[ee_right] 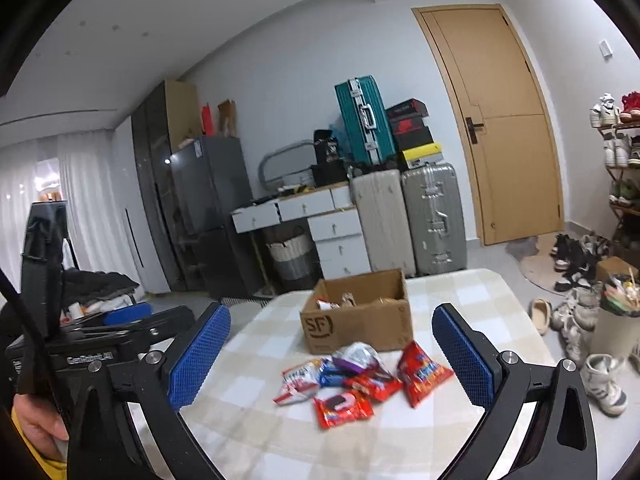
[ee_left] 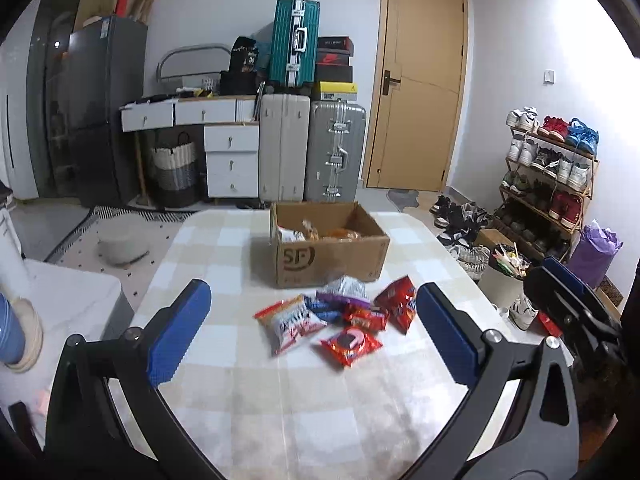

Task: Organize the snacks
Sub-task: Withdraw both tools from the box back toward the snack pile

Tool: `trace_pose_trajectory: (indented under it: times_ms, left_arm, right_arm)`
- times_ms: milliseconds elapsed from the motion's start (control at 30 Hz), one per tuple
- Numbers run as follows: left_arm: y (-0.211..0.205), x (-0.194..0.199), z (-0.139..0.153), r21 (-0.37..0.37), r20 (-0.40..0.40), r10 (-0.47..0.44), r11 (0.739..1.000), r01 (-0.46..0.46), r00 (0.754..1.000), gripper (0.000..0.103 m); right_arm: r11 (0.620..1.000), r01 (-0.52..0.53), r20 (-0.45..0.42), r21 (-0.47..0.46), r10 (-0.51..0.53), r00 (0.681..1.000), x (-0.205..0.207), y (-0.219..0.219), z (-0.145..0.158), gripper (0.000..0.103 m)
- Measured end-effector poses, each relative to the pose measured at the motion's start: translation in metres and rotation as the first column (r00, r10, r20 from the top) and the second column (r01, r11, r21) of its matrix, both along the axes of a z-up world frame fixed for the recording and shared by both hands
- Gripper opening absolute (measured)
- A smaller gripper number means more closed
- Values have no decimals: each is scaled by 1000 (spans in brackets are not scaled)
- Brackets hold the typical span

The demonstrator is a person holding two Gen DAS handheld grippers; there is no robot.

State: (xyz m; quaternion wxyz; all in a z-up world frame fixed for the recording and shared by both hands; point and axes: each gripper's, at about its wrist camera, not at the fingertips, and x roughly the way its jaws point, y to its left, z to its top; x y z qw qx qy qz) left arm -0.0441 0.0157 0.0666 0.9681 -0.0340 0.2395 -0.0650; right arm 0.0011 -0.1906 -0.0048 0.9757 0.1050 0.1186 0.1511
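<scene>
Checked table [ee_left: 248, 380] bears cardboard box [ee_left: 332, 256], snack packets [ee_left: 340, 320].

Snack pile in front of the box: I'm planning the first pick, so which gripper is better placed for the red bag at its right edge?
Right, probably. Both grippers are open and empty, but the red bag lies nearest the right gripper.

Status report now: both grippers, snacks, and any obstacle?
Left gripper open, empty. Right gripper open, empty. Snack packets piled on table before cardboard box, some snacks already inside. Nothing blocking the pile.
</scene>
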Motion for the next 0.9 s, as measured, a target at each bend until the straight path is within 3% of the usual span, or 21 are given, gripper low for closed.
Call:
trace_pose_trajectory:
  times_ms: [467, 900]
  left_arm:
    - [2, 16, -42, -8, -79, 8, 1000, -8, 997, 103]
    - [7, 84, -113, -13, -233, 12, 1000, -15, 972, 103]
  right_arm:
    - [998, -22, -34, -55, 20, 999, 4, 12, -19, 103]
    - [999, -36, -137, -34, 31, 990, 35, 8, -54, 102]
